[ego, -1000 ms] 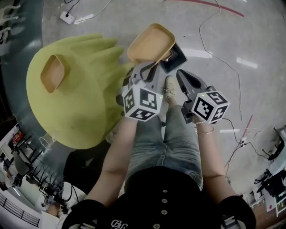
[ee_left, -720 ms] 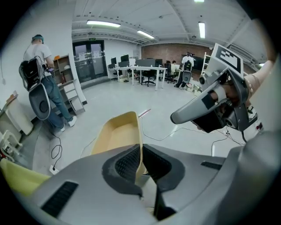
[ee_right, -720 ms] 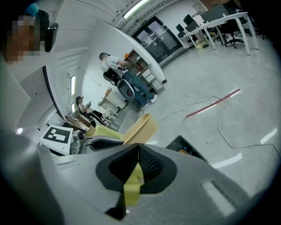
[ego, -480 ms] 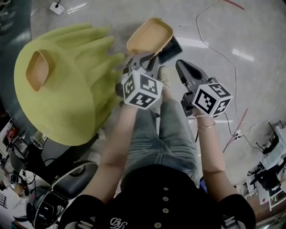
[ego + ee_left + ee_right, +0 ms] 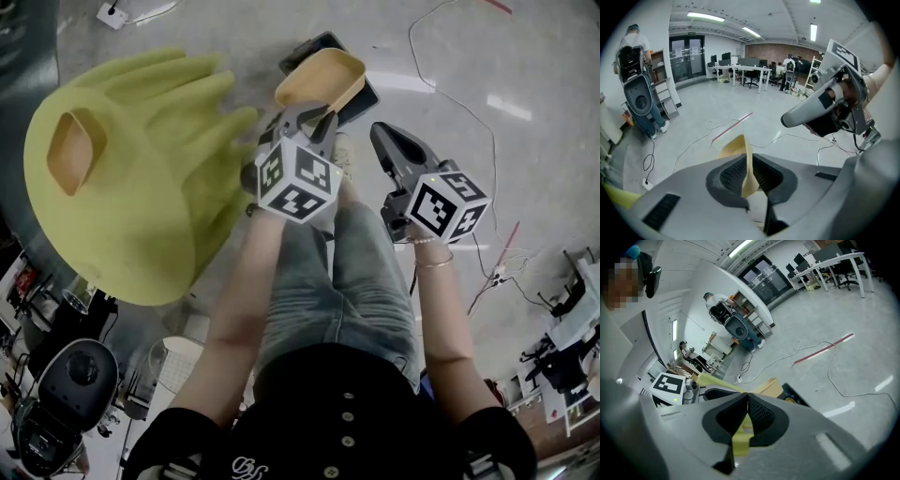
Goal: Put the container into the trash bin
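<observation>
Moved: since a second ago the container [image 5: 319, 80] [image 5: 735, 149] has come over the trash bin [image 5: 304, 49] [image 5: 795, 395], whose black rim now shows at its 11 and 4 o'clock.
Left gripper [image 5: 314, 117] [image 5: 747, 174]: my jaws are clamped on the container's thin tan wall (edge-on between the ribbed pads [image 5: 731, 176]).
Right gripper [image 5: 382, 136] [image 5: 746, 400]: jaws pressed together at the tips, gripping nothing, at 3 o'clock of the left one.
Container: tilted, above the bin.
Cloth [image 5: 141, 216]: yellow-green, at 9 o'clock, with a second tan tray [image 5: 70, 152] lying on it.
</observation>
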